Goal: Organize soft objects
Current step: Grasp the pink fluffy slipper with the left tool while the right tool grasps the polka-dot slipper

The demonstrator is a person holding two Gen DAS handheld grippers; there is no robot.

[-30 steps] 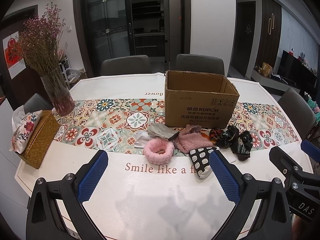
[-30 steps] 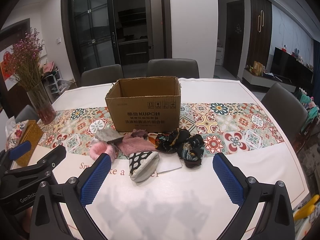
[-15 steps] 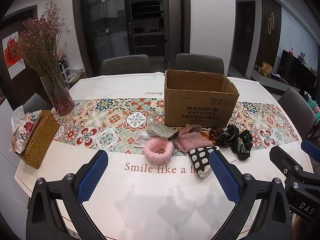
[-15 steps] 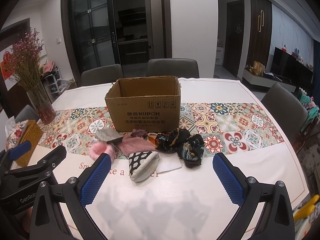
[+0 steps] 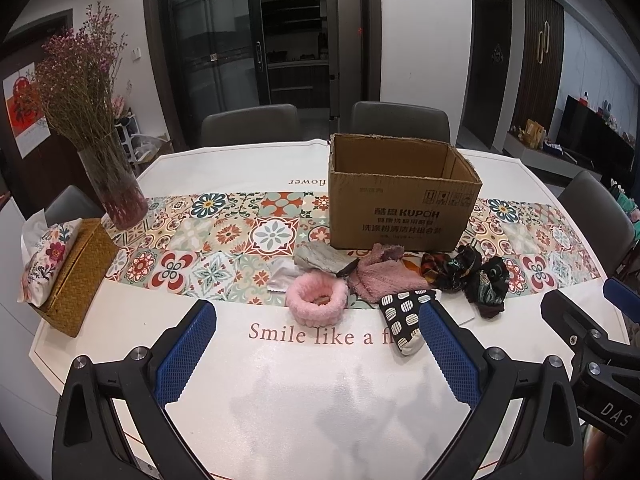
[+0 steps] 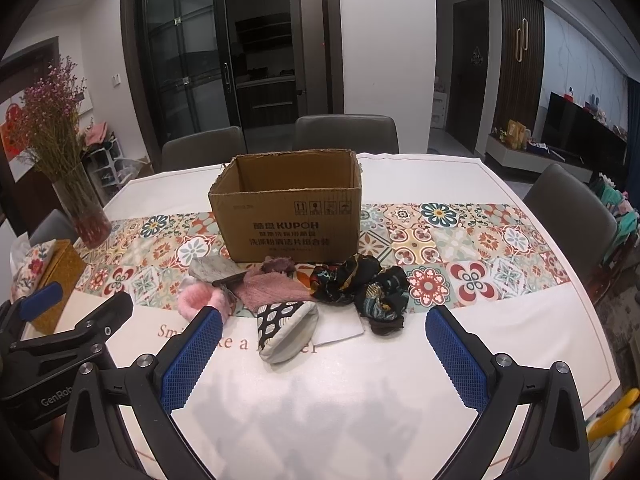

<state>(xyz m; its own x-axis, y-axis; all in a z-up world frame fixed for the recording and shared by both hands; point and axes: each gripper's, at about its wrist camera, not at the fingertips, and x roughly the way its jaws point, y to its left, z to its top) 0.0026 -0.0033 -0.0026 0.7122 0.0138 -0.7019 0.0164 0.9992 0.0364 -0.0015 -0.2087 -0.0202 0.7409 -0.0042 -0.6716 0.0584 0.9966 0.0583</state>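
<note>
An open cardboard box stands on the tiled runner. In front of it lie soft items: a pink fluffy band, a grey cloth, a pink fuzzy cloth, a black-and-white spotted pouch, and dark patterned scarves. My left gripper is open and empty, above the table short of the pile. My right gripper is open and empty, near the pouch.
A glass vase of dried flowers and a woven tissue box stand at the table's left. A white sheet lies under the pouch. Grey chairs surround the white table.
</note>
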